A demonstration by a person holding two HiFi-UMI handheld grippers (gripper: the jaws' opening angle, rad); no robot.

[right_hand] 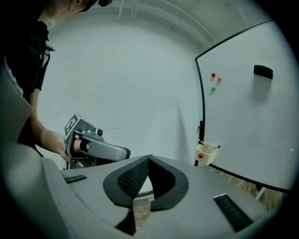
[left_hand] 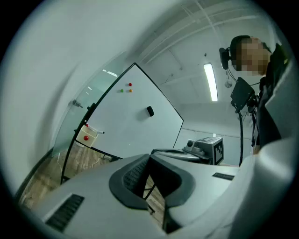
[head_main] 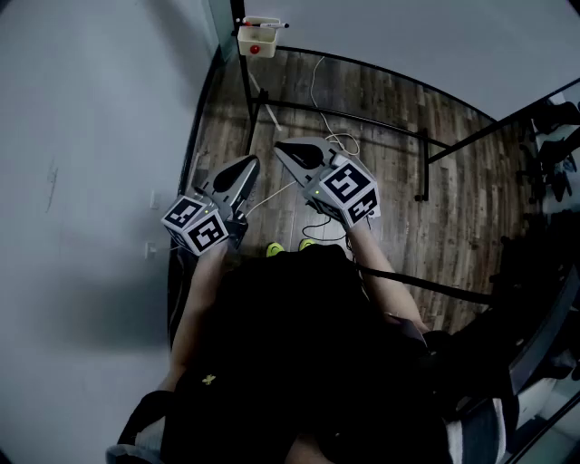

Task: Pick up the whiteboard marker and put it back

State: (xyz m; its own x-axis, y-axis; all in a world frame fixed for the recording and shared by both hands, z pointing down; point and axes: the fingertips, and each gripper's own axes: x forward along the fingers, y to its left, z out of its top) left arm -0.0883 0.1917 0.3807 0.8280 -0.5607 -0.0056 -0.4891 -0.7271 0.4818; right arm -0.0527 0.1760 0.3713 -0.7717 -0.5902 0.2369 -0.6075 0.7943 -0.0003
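The whiteboard marker (head_main: 268,24) lies across the top of a small cream holder box (head_main: 256,42) with a red dot, fixed at the whiteboard's lower corner. The marker (left_hand: 95,131) and box (left_hand: 85,137) also show far off in the left gripper view, and the marker (right_hand: 211,145) and box (right_hand: 204,155) in the right gripper view. My left gripper (head_main: 249,164) and right gripper (head_main: 282,147) are held side by side in the air, well short of the box. Both have their jaws together with nothing between them, as seen at the left gripper (left_hand: 149,158) and right gripper (right_hand: 148,159).
The whiteboard (left_hand: 135,116) stands on a black metal frame (head_main: 362,116) over a wooden floor. A black eraser (right_hand: 263,71) and three small coloured magnets (right_hand: 215,80) sit on the board. A white cable (head_main: 326,127) trails on the floor. A plain wall (head_main: 91,136) is at left.
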